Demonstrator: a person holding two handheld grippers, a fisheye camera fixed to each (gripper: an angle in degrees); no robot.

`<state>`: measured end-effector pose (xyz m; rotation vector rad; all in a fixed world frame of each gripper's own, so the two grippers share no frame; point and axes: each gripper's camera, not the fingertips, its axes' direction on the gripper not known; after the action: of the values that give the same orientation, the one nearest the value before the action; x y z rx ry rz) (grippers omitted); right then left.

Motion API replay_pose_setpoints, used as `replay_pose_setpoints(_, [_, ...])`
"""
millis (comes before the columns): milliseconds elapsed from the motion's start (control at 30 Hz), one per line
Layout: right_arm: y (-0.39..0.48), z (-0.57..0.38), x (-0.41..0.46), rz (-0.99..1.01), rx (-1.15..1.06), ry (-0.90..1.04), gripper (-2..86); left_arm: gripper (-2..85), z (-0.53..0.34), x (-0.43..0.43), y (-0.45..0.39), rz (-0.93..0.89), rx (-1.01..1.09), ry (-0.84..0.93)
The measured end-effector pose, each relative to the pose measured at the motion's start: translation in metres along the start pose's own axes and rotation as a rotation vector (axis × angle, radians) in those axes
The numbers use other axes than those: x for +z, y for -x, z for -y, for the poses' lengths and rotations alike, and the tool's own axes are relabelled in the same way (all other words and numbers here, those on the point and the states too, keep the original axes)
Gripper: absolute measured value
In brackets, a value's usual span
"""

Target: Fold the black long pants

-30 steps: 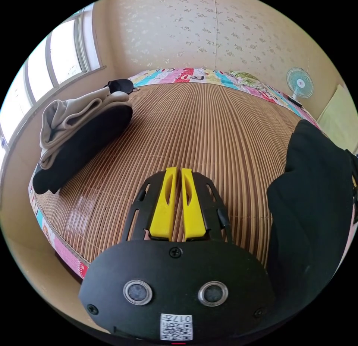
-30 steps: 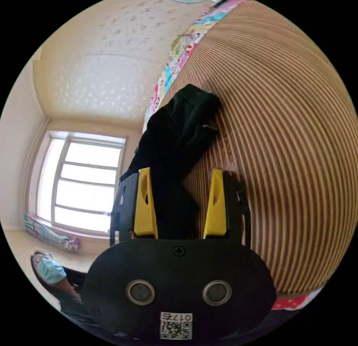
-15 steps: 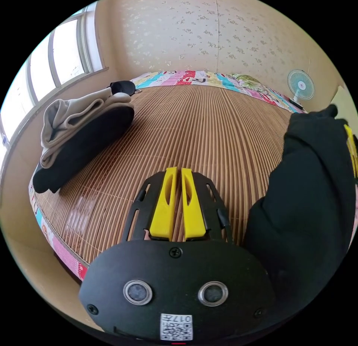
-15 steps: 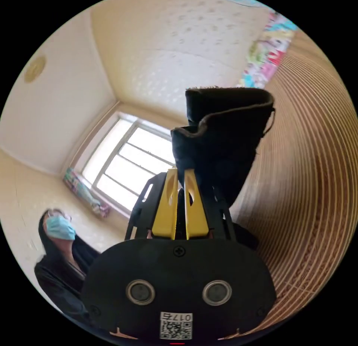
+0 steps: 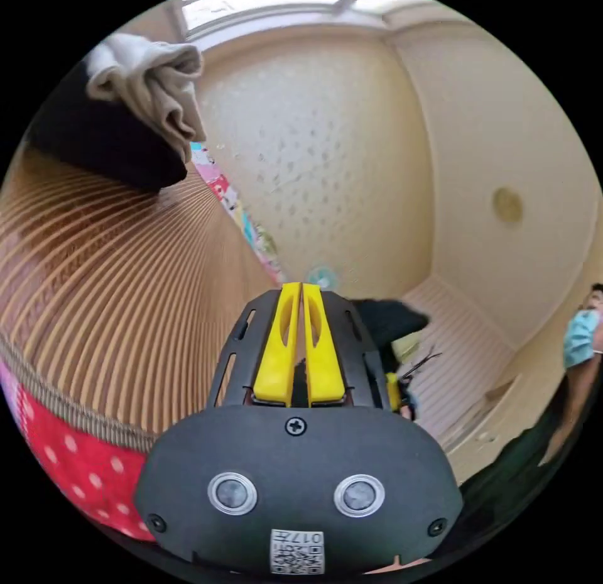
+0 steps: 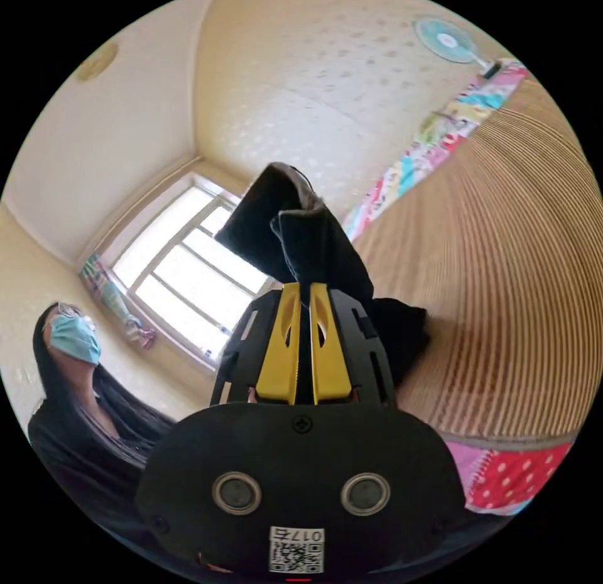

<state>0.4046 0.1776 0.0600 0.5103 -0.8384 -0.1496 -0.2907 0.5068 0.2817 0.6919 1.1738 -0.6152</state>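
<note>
Two tongs are seen, each with its yellow jaws pressed nearly together. In the right gripper view the right tongs (image 6: 301,295) are pinching the black long pants (image 6: 295,238): dark cloth runs down between the jaws and rises from their tips toward the middle of the frame, while more of it hangs to the lower right of the jaws, over the bamboo mat (image 6: 515,282) of the bed. In the left gripper view the left tongs (image 5: 300,295) are drawn together with a dark sliver showing low in the gap; whether cloth is truly held there cannot be told. A dark mass of the pants is seen just right of those jaws, with a bit of yellow, probably the other tongs, below it.

The garment is judged to be lifted off the mat and bunched, so its long axis cannot be read. The right tongs are the nearer to it, being on it; the next move is judged to turn on spreading the pants out along the mat.

A pile of folded clothes (image 5: 135,100), beige over black, lies at the upper left of the left gripper view, well apart. A fan (image 6: 447,40) stands beyond the bed's patchwork sheet (image 6: 440,131). A masked person (image 6: 69,358) is at the left edge, before a window (image 6: 182,269)
</note>
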Motion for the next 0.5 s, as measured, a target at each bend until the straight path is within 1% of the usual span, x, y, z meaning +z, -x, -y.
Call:
replay_pose_setpoints(33, [-0.004, -0.005, -0.002, 0.012, -0.011, 0.001, 3.1, -1.0, -0.007, -0.005, -0.011, -0.006, 0.034, 0.001])
replay_pose_setpoints(100, [-0.014, -0.012, -0.001, 0.036, -0.024, 0.027, 2.9, -1.0, -0.031, 0.003, -0.067, 0.063, 0.246, 0.052])
replay_pose_setpoints(133, [-0.015, -0.012, 0.0, 0.025, -0.031, 0.038, 2.9, -1.0, -0.034, 0.013, -0.082, 0.081, 0.3, 0.084])
replay_pose_setpoints(200, [-0.004, -0.009, 0.0, -0.067, -0.103, 0.067, 2.6, -1.0, -0.047, 0.068, -0.135, 0.093, 0.5, 0.269])
replay_pose_setpoints(267, [0.001, -0.006, 0.003, -0.142, -0.157, 0.107, 2.3, -0.9, -0.064, 0.113, -0.157, 0.083, 0.51, 0.375])
replay_pose_setpoints(300, [0.0, -0.004, 0.005, -0.156, -0.175, 0.145, 2.1, -0.9, -0.079, 0.142, -0.164, 0.047, 0.494, 0.432])
replay_pose_setpoints(333, [-0.003, -0.004, 0.006, -0.149, -0.177, 0.166, 2.1, -0.8, -0.087, 0.157, -0.168, 0.019, 0.492, 0.467])
replay_pose_setpoints(400, [-0.018, -0.001, 0.005, -0.088, -0.171, 0.213, 1.8, -0.4, -0.125, 0.221, -0.182, -0.093, 0.542, 0.628])
replay_pose_setpoints(433, [-0.022, 0.0, 0.004, -0.084, -0.164, 0.22, 1.8, -0.1, -0.134, 0.238, -0.185, -0.1, 0.548, 0.667])
replay_pose_setpoints(500, [-0.04, 0.007, 0.002, -0.091, -0.109, 0.275, 1.5, 2.4, -0.169, 0.307, -0.199, -0.079, 0.592, 0.818])
